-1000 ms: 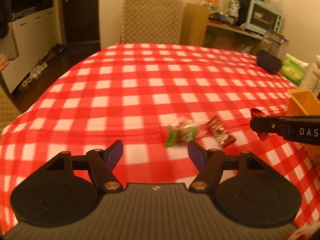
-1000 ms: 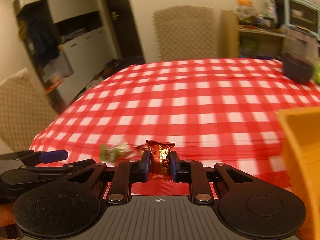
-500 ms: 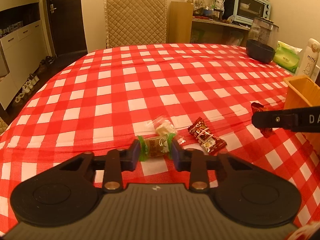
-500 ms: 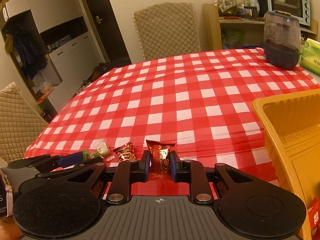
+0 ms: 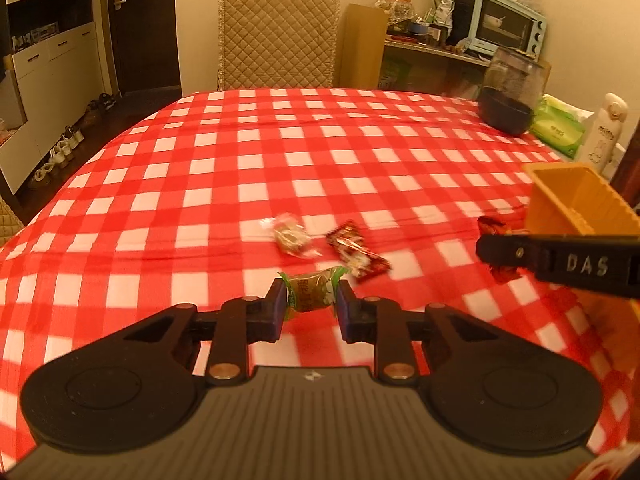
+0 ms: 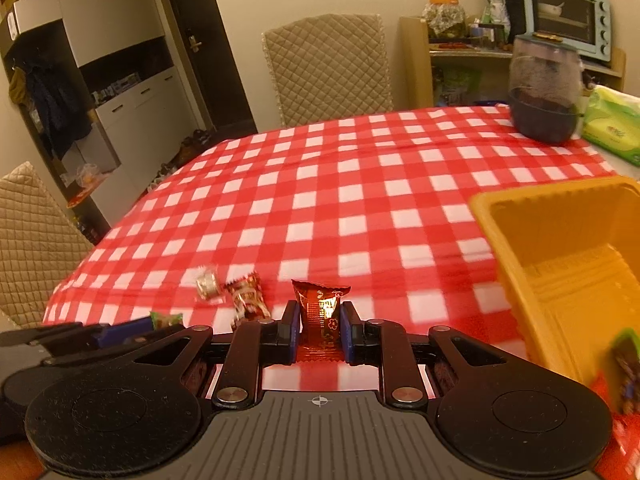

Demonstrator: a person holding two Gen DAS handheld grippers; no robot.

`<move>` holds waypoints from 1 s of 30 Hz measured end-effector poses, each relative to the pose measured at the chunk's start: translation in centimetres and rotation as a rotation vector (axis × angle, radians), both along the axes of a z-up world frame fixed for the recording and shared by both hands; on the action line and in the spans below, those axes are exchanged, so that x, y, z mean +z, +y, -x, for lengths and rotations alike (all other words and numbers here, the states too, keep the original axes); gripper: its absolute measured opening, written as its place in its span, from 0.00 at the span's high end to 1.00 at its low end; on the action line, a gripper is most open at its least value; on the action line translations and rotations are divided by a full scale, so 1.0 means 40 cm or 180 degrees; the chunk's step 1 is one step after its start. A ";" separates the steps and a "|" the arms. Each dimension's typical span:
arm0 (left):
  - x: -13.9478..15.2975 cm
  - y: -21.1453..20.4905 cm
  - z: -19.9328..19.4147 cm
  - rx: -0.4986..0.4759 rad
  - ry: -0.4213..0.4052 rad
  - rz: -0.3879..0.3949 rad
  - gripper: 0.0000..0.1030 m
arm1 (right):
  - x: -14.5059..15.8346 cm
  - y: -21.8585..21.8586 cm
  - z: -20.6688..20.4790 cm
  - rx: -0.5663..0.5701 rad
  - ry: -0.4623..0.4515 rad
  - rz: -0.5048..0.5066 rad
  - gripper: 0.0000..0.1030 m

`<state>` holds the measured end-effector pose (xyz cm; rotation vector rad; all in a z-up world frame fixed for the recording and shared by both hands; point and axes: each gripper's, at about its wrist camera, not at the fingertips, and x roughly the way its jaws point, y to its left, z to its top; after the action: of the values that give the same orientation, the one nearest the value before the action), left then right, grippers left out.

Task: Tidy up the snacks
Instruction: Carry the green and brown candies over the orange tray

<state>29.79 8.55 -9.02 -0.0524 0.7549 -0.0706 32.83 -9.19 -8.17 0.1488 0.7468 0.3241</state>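
My left gripper (image 5: 311, 297) is shut on a green-ended wrapped candy (image 5: 311, 294) and holds it just above the checked tablecloth (image 5: 280, 152). A clear-wrapped candy (image 5: 290, 236) and a red snack packet (image 5: 358, 256) lie on the cloth just beyond it. My right gripper (image 6: 319, 322) is shut on a red-brown snack packet (image 6: 320, 312), left of the yellow bin (image 6: 568, 264). The right gripper also shows in the left wrist view (image 5: 500, 252), beside the bin (image 5: 576, 204). The left gripper with its candy (image 6: 166, 320) shows at lower left in the right wrist view.
A dark jar (image 5: 508, 96), a green tissue pack (image 5: 558, 130) and a white bottle (image 5: 606, 132) stand at the table's far right. A quilted chair (image 5: 278, 38) is behind the table. Snacks (image 6: 624, 364) lie at the bin's near end.
My left gripper closed on the green-ended candy and lifted it off the cloth. My right gripper, still holding its packet, moved closer to the yellow bin.
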 end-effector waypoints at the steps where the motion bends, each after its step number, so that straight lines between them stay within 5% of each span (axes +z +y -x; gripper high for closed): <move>1: 0.007 -0.009 0.014 0.0001 0.0000 0.0020 0.77 | 0.003 -0.007 0.015 -0.0014 0.0006 0.0002 0.79; 30: 0.225 -0.204 0.368 -0.0116 -0.0013 0.0137 0.77 | 0.208 -0.184 0.429 -0.0268 -0.0255 0.0015 0.79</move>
<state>15.05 0.38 0.00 -0.0795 0.7504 -0.1214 15.67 -16.55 0.13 0.1615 0.6602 0.2468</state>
